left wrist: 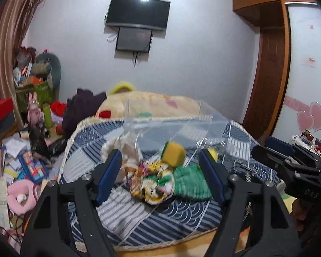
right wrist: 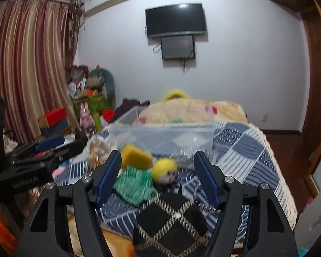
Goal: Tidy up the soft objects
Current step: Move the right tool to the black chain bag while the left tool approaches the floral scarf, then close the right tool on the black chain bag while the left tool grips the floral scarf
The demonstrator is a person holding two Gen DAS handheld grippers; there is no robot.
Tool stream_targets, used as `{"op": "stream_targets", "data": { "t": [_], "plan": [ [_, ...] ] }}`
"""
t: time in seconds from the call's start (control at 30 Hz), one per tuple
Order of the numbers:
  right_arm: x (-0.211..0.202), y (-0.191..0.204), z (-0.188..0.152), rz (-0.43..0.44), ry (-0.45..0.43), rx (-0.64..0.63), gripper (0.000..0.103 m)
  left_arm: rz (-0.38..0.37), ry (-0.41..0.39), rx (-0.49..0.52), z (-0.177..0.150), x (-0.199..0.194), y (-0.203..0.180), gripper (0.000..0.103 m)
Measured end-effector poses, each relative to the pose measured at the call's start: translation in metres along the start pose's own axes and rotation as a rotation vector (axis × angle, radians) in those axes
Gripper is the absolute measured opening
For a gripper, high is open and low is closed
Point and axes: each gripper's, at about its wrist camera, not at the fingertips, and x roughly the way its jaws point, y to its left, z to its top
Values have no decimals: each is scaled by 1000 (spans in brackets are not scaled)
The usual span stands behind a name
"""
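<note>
A: Item 1, bed (left wrist: 182, 216). Cover?

B: Blue and white patterned quilt, with a beige blanket (right wrist: 182, 111) at the far end.

A: Item 2, container.

B: 1 clear plastic box (right wrist: 160, 137), lying on the quilt beyond the soft things. It is blurred in the left wrist view.

A: Item 3, soft objects.

B: 1 yellow sponge (left wrist: 174, 153) just in front of the box; 1 green knitted cloth (left wrist: 190, 184) beside it; 1 yellow and white patterned bundle (left wrist: 154, 184) touching the cloth's left edge; 1 small doll with yellow hair (right wrist: 165, 170), head against the green cloth; 1 cream fabric piece (left wrist: 122, 147) by the box's left corner; 1 black cushion with a diamond pattern (right wrist: 171, 224) at the near edge of the bed. All lie on the quilt, none inside the box so far as can be seen.

A: Item 4, left gripper (left wrist: 160, 169).

B: Jaws parted, blue pads apart on either side of the bundle and cloth, pressing on nothing.

A: Item 5, right gripper (right wrist: 158, 175).

B: Jaws parted, the cloth and doll showing between the pads, no contact visible.

A: Background?

B: 1 wall television (left wrist: 137, 12), striped curtains (right wrist: 25, 64), clutter on the floor at left.
</note>
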Motion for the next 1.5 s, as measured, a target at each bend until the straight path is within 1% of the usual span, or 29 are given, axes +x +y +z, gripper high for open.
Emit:
{"op": "stream_targets", "data": {
  "t": [0.1, 0.17, 0.27, 0.33, 0.47, 0.53, 0.57, 0.6, 0.7, 0.73, 0.77, 0.8, 0.83, 0.87, 0.9, 1.03, 1.13, 1.17, 1.2, 1.37, 1.5],
  "plan": [
    [8, 1, -10, 14, 65, -4, 60, 11, 68, -9, -13, 10, 6, 63],
    [11, 0, -17, 14, 104, -2, 60, 20, 101, -8, -21, 15, 10, 60],
    [15, -3, -28, 5, 154, -13, 60, 39, 134, -2, -30, 20, 13, 59],
    [17, -4, -36, -4, 187, -21, 60, 31, 147, -8, -33, 22, 17, 59],
    [22, -11, -51, -10, 251, -19, 59, -21, 185, -21, -36, 26, 17, 49],
    [23, -12, -54, -1, 268, -15, 55, -55, 213, -28, -37, 30, 14, 47],
    [25, -12, -55, 2, 274, -14, 50, -61, 220, -30, -38, 33, 12, 46],
    [25, -11, -54, 6, 282, -13, 44, -67, 225, -31, -38, 34, 11, 46],
    [29, -12, -56, 9, 299, -14, 38, -54, 221, -21, -37, 41, 7, 46],
    [29, -12, -57, 8, 299, -16, 36, -51, 214, -17, -36, 42, 6, 46],
    [29, -13, -57, 13, 301, -15, 31, -50, 207, -15, -35, 44, 5, 46],
    [29, -14, -57, 19, 303, -11, 27, -59, 208, -13, -34, 48, 4, 46],
    [29, -14, -57, 24, 305, -6, 25, -70, 218, -14, -34, 52, 4, 46],
    [29, -15, -57, 23, 306, -2, 20, -75, 232, -20, -33, 56, 5, 46],
    [29, -15, -57, 21, 305, 2, 11, -74, 250, -31, -34, 63, 7, 46],
    [28, -19, -56, 39, 303, 40, 9, -57, 293, -59, -39, 80, 13, 45],
    [25, -18, -54, 40, 289, 46, 8, -74, 293, -100, -40, 81, 20, 31],
    [23, -17, -53, 38, 279, 44, 7, -78, 287, -105, -40, 80, 22, 22],
    [21, -16, -51, 38, 270, 42, 7, -79, 275, -110, -39, 76, 23, 18],
    [13, -14, -40, 27, 218, 29, 5, -76, 227, -102, -32, 59, 22, 15],
    [10, -16, -27, 25, 176, 39, 5, -96, 186, -80, -22, 42, 20, 15]
  ]
}}
